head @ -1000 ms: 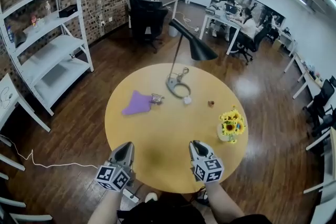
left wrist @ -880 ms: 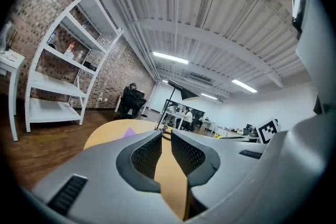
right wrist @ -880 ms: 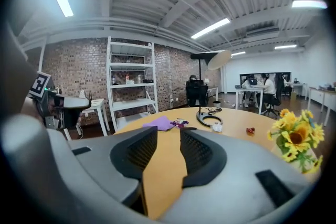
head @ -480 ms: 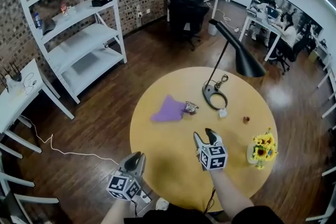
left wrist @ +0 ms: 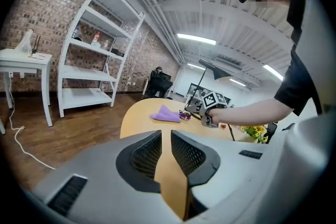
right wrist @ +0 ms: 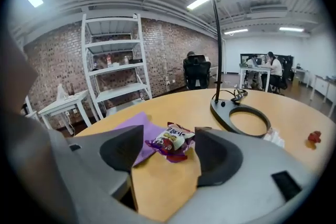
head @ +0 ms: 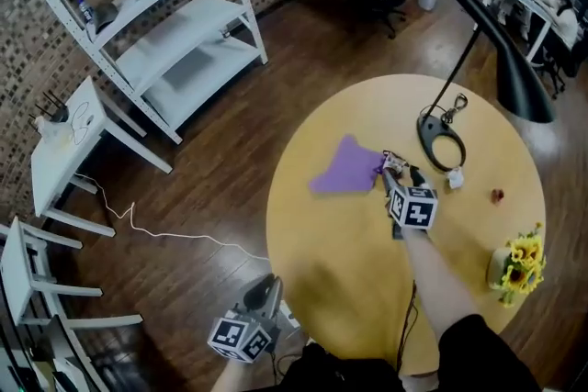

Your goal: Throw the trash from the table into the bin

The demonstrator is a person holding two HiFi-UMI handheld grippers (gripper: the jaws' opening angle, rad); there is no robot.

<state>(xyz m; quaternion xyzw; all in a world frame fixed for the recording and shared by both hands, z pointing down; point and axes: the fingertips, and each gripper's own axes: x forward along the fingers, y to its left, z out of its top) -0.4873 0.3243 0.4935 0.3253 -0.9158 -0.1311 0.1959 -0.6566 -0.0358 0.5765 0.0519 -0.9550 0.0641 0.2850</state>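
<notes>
A crumpled snack wrapper (head: 396, 162) (right wrist: 172, 141) lies on the round yellow table (head: 331, 243), touching the edge of a purple cloth (head: 347, 168) (right wrist: 131, 132). My right gripper (head: 401, 175) (right wrist: 169, 137) reaches over the table with one jaw on each side of the wrapper. Its jaws have just been opening and stand wide, with the pads clear of the wrapper. My left gripper (head: 266, 288) (left wrist: 165, 135) hangs low, off the table's near left edge. Its jaws have parted to a narrow slit with nothing in it. In the left gripper view the wrapper (left wrist: 184, 114) is small and far.
A black desk lamp's ring base (head: 441, 142) (right wrist: 242, 115) stands just right of the wrapper. A white crumpled scrap (head: 456, 180), a small red bit (head: 497, 195) and a sunflower vase (head: 516, 263) are farther right. White shelving (head: 184, 41) and a side table (head: 73, 142) stand to the left.
The right gripper has travelled from the near table edge to the wrapper and its jaws have spread wide. The left gripper has dropped below the table's edge. The head view has swung left.
</notes>
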